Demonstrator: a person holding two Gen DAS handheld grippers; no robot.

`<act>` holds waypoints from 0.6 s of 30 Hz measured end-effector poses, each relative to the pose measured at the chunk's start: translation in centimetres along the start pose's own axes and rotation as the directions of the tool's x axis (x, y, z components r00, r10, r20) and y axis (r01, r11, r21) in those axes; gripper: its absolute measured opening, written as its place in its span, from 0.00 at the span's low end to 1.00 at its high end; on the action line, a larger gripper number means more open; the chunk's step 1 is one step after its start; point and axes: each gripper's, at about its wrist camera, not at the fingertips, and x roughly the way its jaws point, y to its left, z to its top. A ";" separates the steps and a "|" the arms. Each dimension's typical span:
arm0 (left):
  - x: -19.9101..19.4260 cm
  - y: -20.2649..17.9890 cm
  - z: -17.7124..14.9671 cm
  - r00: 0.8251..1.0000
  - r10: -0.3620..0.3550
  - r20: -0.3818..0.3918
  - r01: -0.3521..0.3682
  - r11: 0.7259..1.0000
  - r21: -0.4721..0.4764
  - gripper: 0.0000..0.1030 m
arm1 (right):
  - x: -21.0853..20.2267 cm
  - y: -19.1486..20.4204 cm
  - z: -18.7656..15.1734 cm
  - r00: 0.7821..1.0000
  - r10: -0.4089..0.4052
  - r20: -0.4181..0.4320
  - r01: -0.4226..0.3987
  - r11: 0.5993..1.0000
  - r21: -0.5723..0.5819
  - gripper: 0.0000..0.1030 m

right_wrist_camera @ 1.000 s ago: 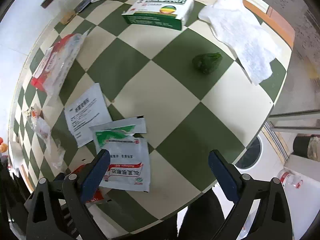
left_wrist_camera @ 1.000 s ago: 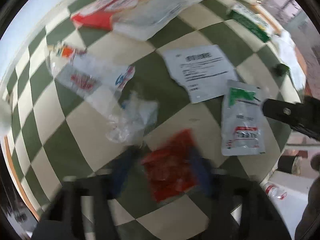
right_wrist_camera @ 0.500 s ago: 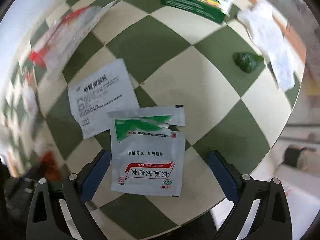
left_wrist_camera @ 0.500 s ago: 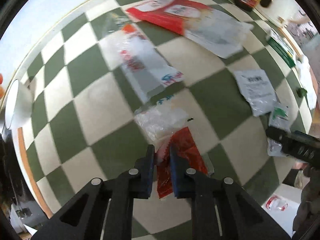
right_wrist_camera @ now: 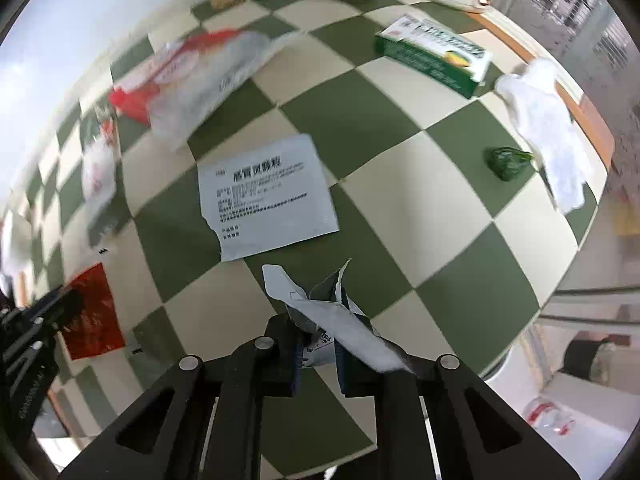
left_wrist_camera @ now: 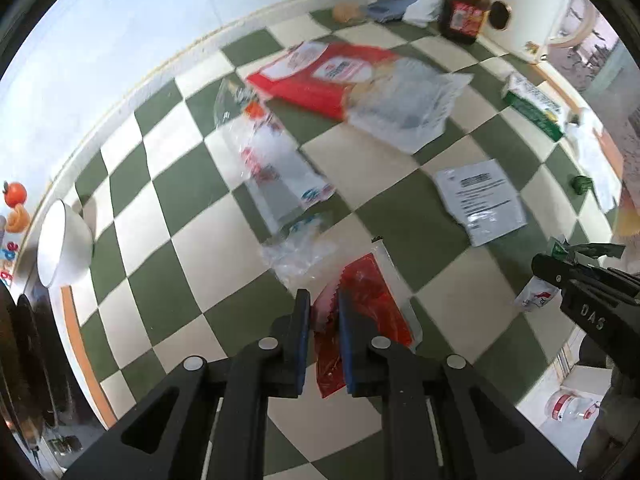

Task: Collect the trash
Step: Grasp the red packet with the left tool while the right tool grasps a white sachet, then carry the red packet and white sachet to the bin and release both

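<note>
A red plastic wrapper (left_wrist_camera: pixel 372 292) hangs lifted off the green-and-cream checked table (left_wrist_camera: pixel 200 248), with my left gripper (left_wrist_camera: pixel 324 308) shut on its edge. The right wrist view shows that wrapper (right_wrist_camera: pixel 90 316) at the far left, under the left gripper (right_wrist_camera: pixel 44 316). My right gripper (right_wrist_camera: pixel 318 340) has its jaws closing on a white sachet with green print (right_wrist_camera: pixel 340 312). The sachet is crumpled between the pads and its torn flap sticks up. In the left wrist view the right gripper (left_wrist_camera: pixel 560 268) comes in from the right with the sachet (left_wrist_camera: pixel 536 296) dangling from it.
On the table lie a printed white leaflet (right_wrist_camera: pixel 268 204), a green medicine box (right_wrist_camera: pixel 432 56), a white tissue (right_wrist_camera: pixel 548 128), a crumpled green ball (right_wrist_camera: pixel 506 162), a red-and-clear bag (left_wrist_camera: pixel 352 84) and clear plastic wrappers (left_wrist_camera: pixel 276 164). A brown bottle (left_wrist_camera: pixel 464 4) stands at the back, a white bowl (left_wrist_camera: pixel 60 244) at the left edge.
My left gripper shut on the red wrapper and rose with it. My right gripper went from wide open around the flat sachet to pinching it, and the sachet crumpled.
</note>
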 end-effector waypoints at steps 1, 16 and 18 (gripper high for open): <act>-0.6 0.1 0.7 1.000 0.000 0.012 0.000 1.000 0.006 0.10 | -0.8 -0.6 0.2 1.000 0.020 0.016 -0.020 1.000 0.014 0.13; -10.3 -13.1 6.0 0.968 -0.121 0.221 0.069 0.971 0.230 0.10 | -12.3 -16.2 -3.2 0.956 0.109 0.273 -0.197 0.928 0.317 0.12; -10.7 -16.4 6.1 0.963 -0.152 0.222 0.086 0.955 0.283 0.10 | -13.4 -20.1 -5.0 0.953 0.081 0.293 -0.193 0.906 0.376 0.12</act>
